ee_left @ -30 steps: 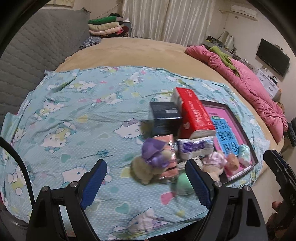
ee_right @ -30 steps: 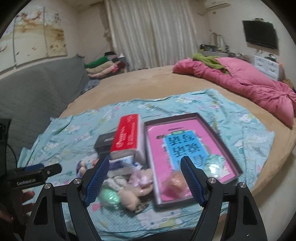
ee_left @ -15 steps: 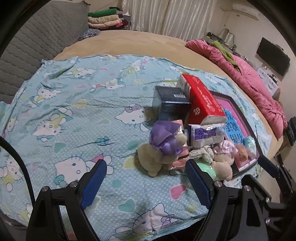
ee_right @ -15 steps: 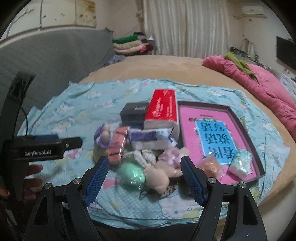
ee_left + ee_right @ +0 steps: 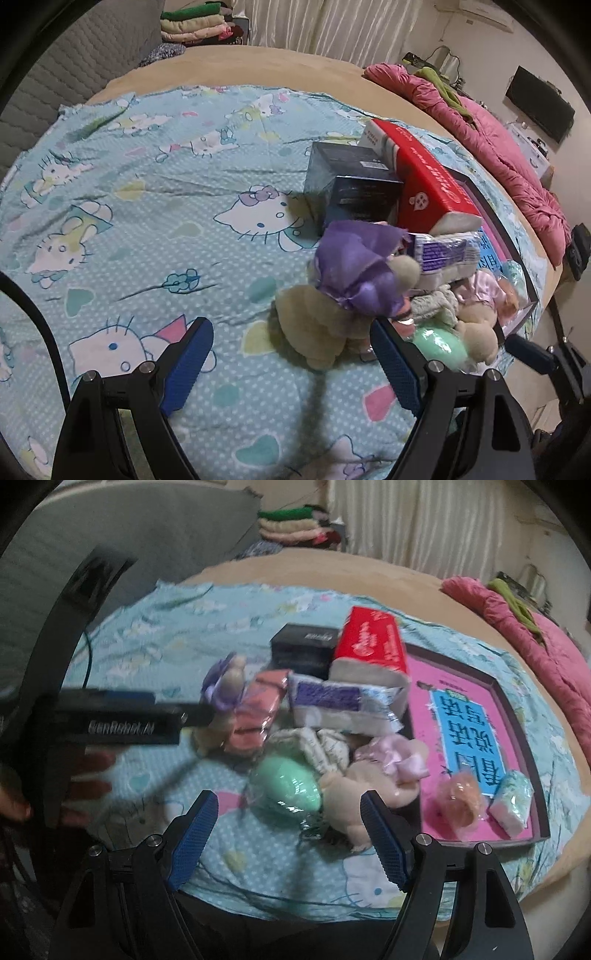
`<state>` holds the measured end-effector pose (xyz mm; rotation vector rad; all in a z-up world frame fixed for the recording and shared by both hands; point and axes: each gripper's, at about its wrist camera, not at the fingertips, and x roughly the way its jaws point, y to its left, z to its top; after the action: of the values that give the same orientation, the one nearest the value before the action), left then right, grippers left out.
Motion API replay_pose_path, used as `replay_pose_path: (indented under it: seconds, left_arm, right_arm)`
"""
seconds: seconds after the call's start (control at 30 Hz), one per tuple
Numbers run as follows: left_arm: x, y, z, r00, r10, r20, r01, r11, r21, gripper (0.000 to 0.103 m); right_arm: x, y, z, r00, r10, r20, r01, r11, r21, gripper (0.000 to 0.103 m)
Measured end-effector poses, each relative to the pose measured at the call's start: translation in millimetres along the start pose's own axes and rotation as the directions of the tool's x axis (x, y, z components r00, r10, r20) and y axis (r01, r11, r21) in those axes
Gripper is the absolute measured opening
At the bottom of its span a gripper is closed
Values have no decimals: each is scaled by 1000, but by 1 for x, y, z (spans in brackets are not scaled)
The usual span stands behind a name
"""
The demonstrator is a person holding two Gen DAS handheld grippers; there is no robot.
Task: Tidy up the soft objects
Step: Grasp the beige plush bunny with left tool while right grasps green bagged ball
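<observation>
A pile of soft things lies on the blue cartoon-cat cloth [image 5: 147,221]. A beige plush in a purple cloth [image 5: 354,280] sits just ahead of my left gripper [image 5: 291,362], which is open and empty. A green wrapped ball [image 5: 288,786], a beige plush with a pink bow [image 5: 384,775] and a pink packet [image 5: 258,709] lie just ahead of my right gripper [image 5: 288,834], also open and empty. The pink tray [image 5: 517,709] at the right holds an orange wrapped ball [image 5: 461,797] and a small pale packet [image 5: 513,805].
A red tissue pack [image 5: 428,177], a dark box [image 5: 354,184] and a purple-printed tissue pack [image 5: 340,701] stand behind the pile. A pink quilt [image 5: 498,147] lies at the far right. Folded clothes [image 5: 199,26] are stacked at the back. The bed's edge is near the tray.
Both grippers have moved closer to the pile and lower. The right view has swung left, so the left gripper now shows large at its left. Nothing was taken hold of.
</observation>
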<state>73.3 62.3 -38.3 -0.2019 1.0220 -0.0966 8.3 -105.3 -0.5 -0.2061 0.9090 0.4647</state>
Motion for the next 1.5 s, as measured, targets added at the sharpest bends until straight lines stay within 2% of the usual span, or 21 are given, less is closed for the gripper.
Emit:
replay_pose_path:
  seconds: [0.13, 0.27, 0.33, 0.43, 0.5, 0.57, 0.67, 0.77, 0.87, 1.0, 1.1, 1.27, 1.3, 1.4, 1.5]
  left_arm:
    - [8, 5, 0, 999, -37, -14, 37, 999, -12, 86]
    - [11, 5, 2, 998, -68, -12, 68, 998, 2, 86]
    - [13, 5, 2, 996, -84, -11, 84, 996, 4, 86]
    - [15, 5, 4, 993, -113, -13, 113, 994, 0, 86]
    - [15, 5, 5, 992, -125, -11, 125, 992, 7, 86]
    - [16, 4, 7, 990, -138, -7, 138, 990, 19, 86]
    - [17, 2, 12, 987, -164, 1, 163, 986, 41, 85]
    - [22, 1, 15, 977, -212, -7, 212, 976, 40, 81]
    - [28, 1, 15, 967, -252, -30, 253, 967, 35, 72]
    - [35, 10, 16, 949, -313, -37, 313, 950, -10, 68]
    - [35, 16, 17, 943, -331, -24, 330, 943, -35, 63]
    - [34, 17, 15, 947, -321, -24, 320, 947, -23, 59]
    - [32, 16, 14, 949, -315, -22, 314, 949, -18, 59]
    - [26, 19, 10, 953, -303, -16, 302, 953, -24, 59]
    - [20, 24, 6, 959, -283, -11, 283, 959, -37, 59]
  right_arm:
    - [16, 18, 2, 997, -74, -23, 71, 991, -117, 80]
    - [30, 34, 1, 990, -139, -23, 130, 963, -235, 79]
    - [37, 39, 0, 986, -166, -18, 155, 949, -274, 74]
    - [46, 43, 0, 982, -187, -17, 173, 937, -305, 58]
    - [51, 41, 1, 980, -197, -23, 181, 937, -300, 56]
    - [51, 37, 2, 982, -186, -19, 174, 944, -281, 50]
    - [42, 23, 4, 992, -129, -13, 124, 968, -216, 39]
    - [34, 4, 7, 1000, -12, -19, 11, 995, -98, 38]
    - [33, -9, 9, 998, 51, -29, -51, 998, -21, 37]
    - [32, -16, 9, 991, 129, -37, -127, 990, 57, 35]
    - [31, -14, 8, 986, 161, -43, -158, 985, 70, 35]
    - [39, -1, 6, 981, 184, -67, -181, 982, 54, 36]
    - [41, -1, 7, 979, 189, -73, -185, 981, 52, 38]
    - [49, -1, 8, 976, 199, -83, -195, 979, 56, 52]
    - [54, -1, 10, 979, 189, -81, -186, 981, 49, 54]
